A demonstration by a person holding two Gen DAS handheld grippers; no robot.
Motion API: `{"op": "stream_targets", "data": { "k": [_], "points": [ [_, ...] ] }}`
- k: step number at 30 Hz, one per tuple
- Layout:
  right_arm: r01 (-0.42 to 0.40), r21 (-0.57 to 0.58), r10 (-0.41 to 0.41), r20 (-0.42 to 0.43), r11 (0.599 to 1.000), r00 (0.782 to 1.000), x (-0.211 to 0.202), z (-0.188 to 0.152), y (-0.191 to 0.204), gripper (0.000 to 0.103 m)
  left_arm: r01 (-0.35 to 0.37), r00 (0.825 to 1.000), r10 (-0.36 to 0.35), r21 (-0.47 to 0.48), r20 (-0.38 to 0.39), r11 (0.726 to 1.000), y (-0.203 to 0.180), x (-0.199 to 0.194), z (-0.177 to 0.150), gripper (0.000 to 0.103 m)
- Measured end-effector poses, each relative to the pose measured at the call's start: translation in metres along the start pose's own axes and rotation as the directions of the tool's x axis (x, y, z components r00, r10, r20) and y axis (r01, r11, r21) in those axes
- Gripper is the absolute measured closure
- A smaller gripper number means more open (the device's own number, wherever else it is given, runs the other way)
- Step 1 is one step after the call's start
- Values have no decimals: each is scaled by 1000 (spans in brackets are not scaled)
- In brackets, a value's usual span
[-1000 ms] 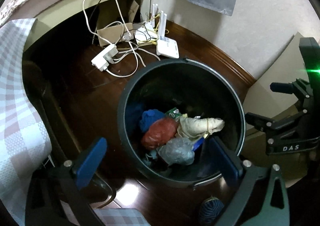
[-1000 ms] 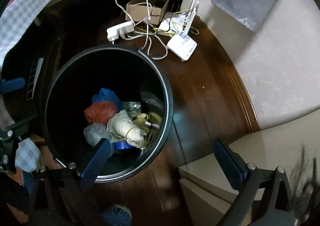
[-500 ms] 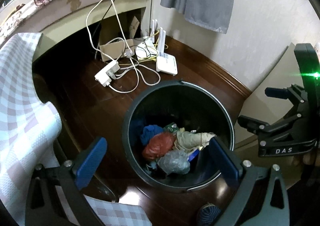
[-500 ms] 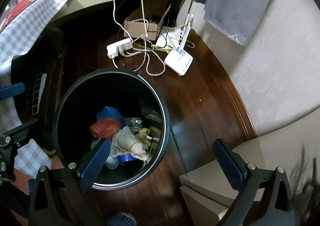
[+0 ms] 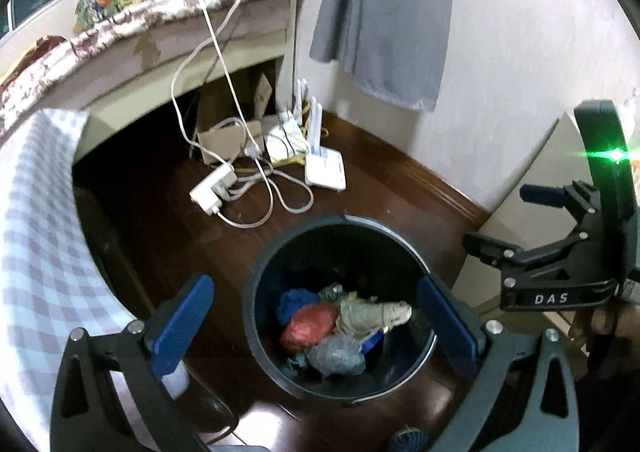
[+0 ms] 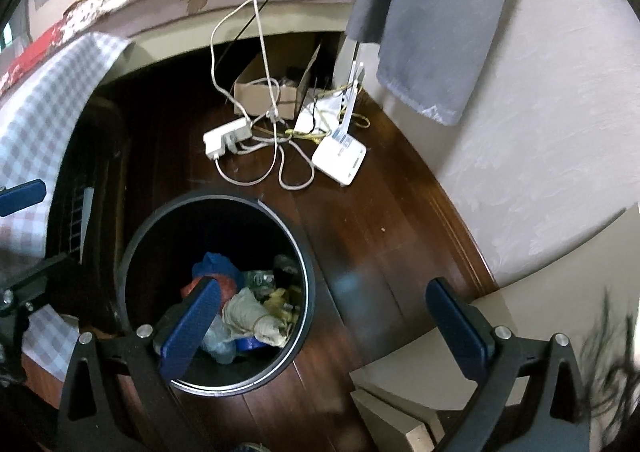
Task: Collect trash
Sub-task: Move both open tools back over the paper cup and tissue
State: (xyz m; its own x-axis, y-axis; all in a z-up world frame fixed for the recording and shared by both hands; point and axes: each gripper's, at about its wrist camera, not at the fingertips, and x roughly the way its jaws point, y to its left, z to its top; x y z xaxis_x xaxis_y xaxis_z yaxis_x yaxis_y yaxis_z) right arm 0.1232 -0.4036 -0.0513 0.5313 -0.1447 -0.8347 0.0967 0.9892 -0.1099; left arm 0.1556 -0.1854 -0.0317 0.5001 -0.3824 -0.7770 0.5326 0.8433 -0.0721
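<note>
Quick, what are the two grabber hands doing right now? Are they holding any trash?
Left gripper: open, holding nothing, above the trash bin.
Right gripper: open, holding nothing.

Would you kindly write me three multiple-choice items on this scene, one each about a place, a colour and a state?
1. Where does the white router lie?
A. inside the bin
B. on the wooden floor near the wall
C. on the bed

2. What colour is the crumpled bag next to the blue bundle in the black bin?
A. red
B. yellow
C. purple

3. How does the left gripper stand?
A. shut on a bag
B. shut on nothing
C. open and empty

Answers:
1 B: it rests on dark floorboards beside the power strip.
2 A: the red bag lies in the middle of the trash.
3 C: its blue pads are wide apart with nothing between them.
</note>
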Motion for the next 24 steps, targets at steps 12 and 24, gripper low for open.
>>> {"op": "stream_targets", "data": {
  "k": [12,24],
  "points": [
    [-39,-24,41,105,999,994,-28,22,20,0,-59,994,64,-55,92,997,33,-39,10,0],
    [-152,-158,185,224,976,957,-56,50,93,0,-135,978,159,-174,136,975,97,-83,-13,0]
  ]
}}
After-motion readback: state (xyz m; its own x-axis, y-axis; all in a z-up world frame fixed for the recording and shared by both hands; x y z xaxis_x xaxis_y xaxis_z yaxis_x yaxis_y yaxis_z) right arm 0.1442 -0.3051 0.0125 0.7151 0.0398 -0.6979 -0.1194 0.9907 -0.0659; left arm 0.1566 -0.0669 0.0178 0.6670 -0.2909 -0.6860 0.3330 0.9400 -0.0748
